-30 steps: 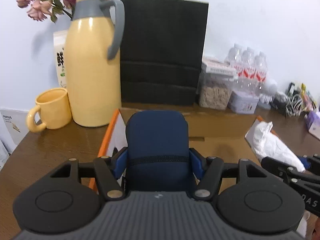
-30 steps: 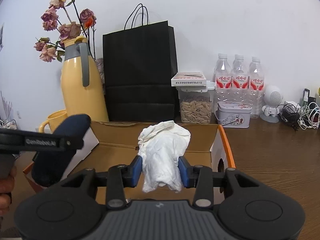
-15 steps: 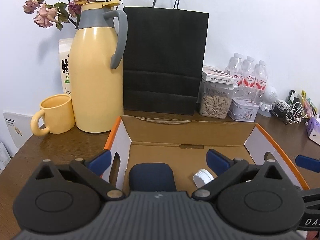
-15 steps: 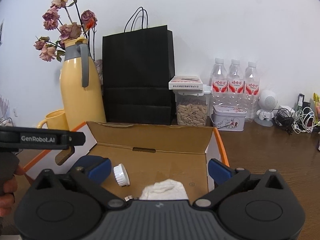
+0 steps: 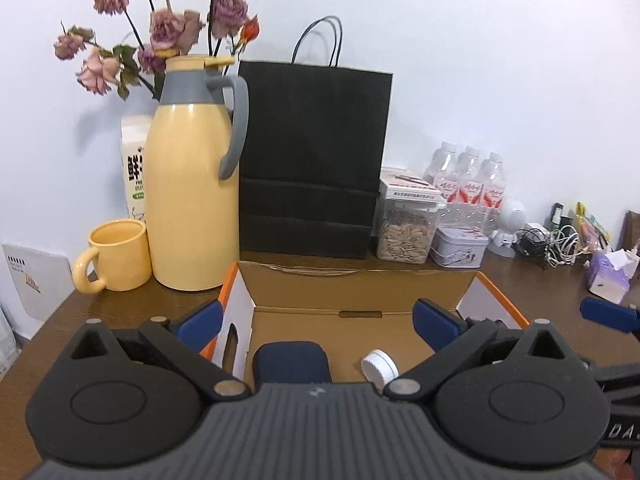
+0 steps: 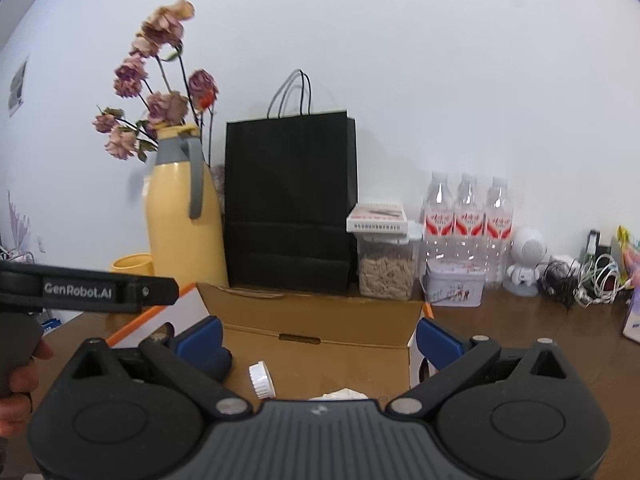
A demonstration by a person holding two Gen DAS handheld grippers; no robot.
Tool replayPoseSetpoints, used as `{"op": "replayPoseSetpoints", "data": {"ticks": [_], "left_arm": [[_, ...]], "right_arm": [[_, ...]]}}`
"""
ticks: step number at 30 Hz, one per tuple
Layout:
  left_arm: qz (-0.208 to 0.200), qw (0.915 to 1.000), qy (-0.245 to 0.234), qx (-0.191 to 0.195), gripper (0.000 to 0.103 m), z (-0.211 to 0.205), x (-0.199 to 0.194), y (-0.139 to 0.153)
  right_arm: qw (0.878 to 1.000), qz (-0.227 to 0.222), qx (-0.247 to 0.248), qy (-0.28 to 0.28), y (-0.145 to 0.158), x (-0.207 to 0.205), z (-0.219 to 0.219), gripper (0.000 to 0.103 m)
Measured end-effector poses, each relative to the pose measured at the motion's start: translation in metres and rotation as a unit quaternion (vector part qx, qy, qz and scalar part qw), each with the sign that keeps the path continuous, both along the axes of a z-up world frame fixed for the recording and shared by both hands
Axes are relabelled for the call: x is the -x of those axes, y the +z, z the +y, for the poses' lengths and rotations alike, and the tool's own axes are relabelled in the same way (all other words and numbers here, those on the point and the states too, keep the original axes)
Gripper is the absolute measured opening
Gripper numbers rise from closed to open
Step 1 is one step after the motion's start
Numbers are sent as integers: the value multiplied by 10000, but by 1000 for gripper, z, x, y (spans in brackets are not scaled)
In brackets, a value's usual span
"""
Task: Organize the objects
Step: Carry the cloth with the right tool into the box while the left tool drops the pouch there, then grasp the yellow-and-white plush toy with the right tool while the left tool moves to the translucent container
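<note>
While both tools are hanging over the near edge of the cardboard box (image 5: 352,284), the left hand-held gripper (image 5: 318,320) is standing fully spread at the bottom of its frame, its blue pads wide apart and pinching nothing. Just beyond it, low in the centre, a dark blue pouch (image 5: 292,362) is lying on the box floor, and a white bottle cap (image 5: 380,366) is resting just to its right, apart from it. The right hand-held gripper (image 6: 318,338) is likewise gaping wide with nothing between its pads; at the bottom centre of its view a crumpled white tissue (image 6: 340,395) is peeking out on the box floor, right of the cap. At the lower left edge of that view a person's hand (image 6: 16,384) is gripping the other tool's handle. Farther back on the brown desk (image 5: 532,276), a yellow mug (image 5: 116,254) and a yellow thermos jug (image 5: 192,204) are standing at the left, a black paper bag (image 5: 314,156) at the centre, and a clear jar of seeds (image 5: 406,228), a small tin (image 5: 460,246) and three water bottles (image 5: 466,184) at the right.
</note>
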State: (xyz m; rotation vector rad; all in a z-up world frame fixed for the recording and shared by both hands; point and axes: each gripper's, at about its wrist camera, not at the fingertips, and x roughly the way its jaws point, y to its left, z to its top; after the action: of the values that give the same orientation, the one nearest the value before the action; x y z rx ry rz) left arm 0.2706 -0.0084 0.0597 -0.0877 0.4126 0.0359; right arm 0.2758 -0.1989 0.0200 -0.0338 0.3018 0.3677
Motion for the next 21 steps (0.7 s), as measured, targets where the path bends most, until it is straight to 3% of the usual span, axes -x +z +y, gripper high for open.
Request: {"op": "replayPoseSetpoints", "data": {"ticks": [12,21], "left_arm": [[-29,9999,-123,-89,103,8,71,6],[291,9994,-116,-161,103,21,118,-17]], "right_arm": [[9998,-84,160,7,4,69,-18,103],[9991,321,256,49,-22,112,-31,103]]}}
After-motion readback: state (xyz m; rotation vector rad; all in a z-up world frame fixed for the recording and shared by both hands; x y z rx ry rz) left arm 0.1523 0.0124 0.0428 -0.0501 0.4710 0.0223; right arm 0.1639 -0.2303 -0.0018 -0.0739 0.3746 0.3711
